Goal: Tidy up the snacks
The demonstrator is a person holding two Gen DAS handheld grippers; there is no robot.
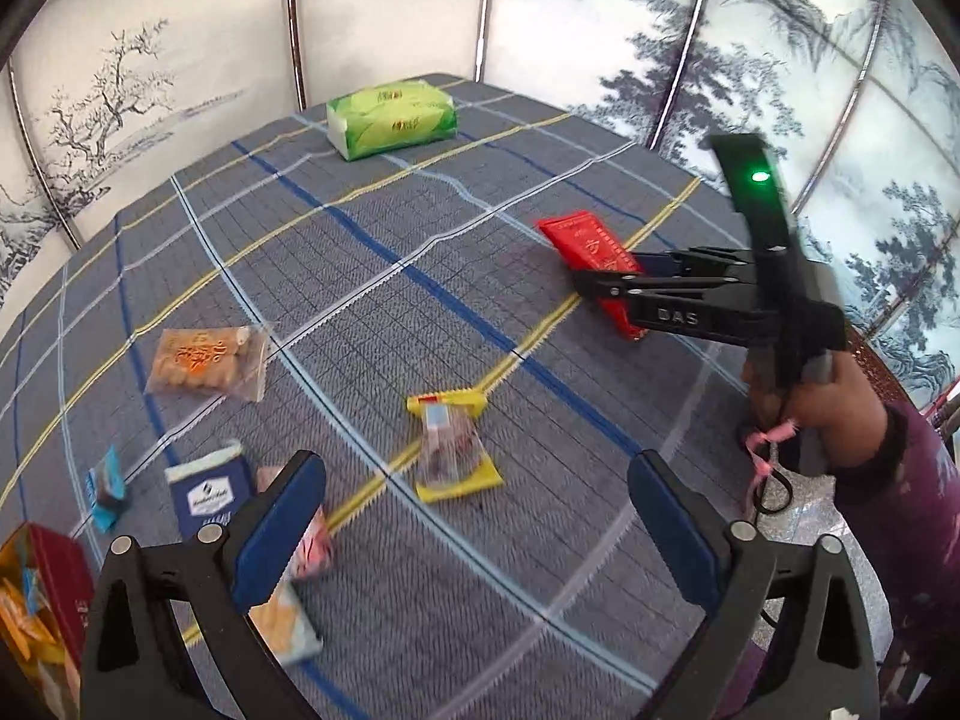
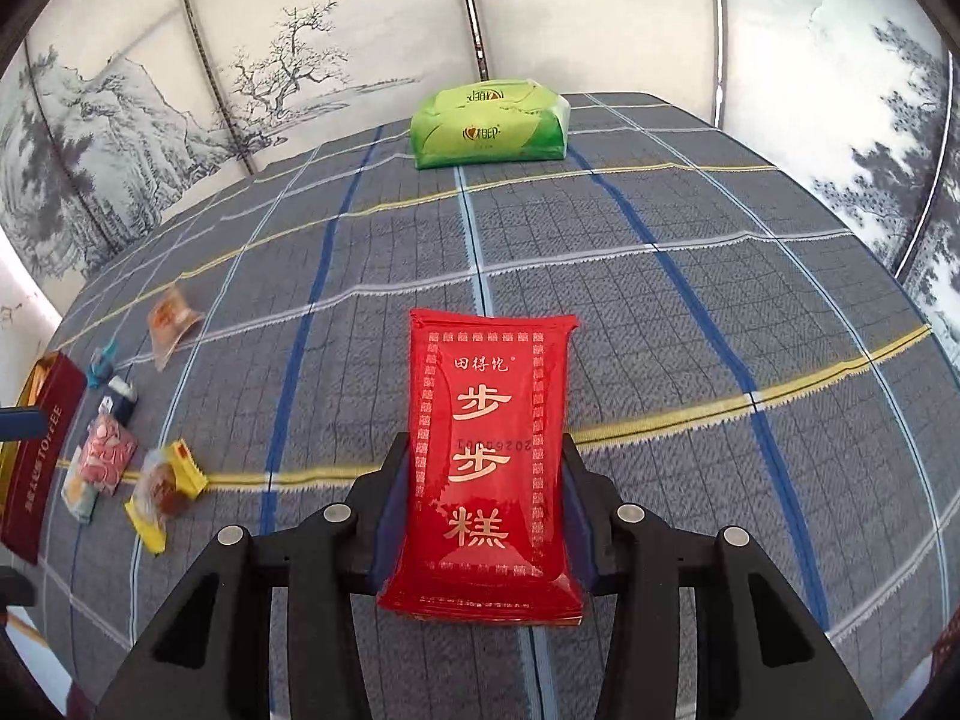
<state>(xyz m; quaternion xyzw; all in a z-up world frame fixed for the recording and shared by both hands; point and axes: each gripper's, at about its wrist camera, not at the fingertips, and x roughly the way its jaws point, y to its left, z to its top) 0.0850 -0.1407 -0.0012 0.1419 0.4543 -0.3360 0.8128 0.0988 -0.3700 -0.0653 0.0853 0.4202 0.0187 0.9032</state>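
While clamped between the right claw point(image 2: 489, 462) pads, red snack packet point(image 2: 486, 450) above the tablecloth point(image 2: 690, 330); left claw point(image 1: 474, 516) agape, empty.

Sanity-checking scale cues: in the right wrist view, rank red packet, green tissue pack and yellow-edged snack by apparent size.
1. red packet, inflated by nearness: it is clamped in the right gripper
2. green tissue pack, far back
3. yellow-edged snack

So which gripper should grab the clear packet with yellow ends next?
Probably the left. The left gripper is open and empty, with the clear packet with yellow ends lying just ahead of it. The right gripper is already shut on the flat red foil packet.
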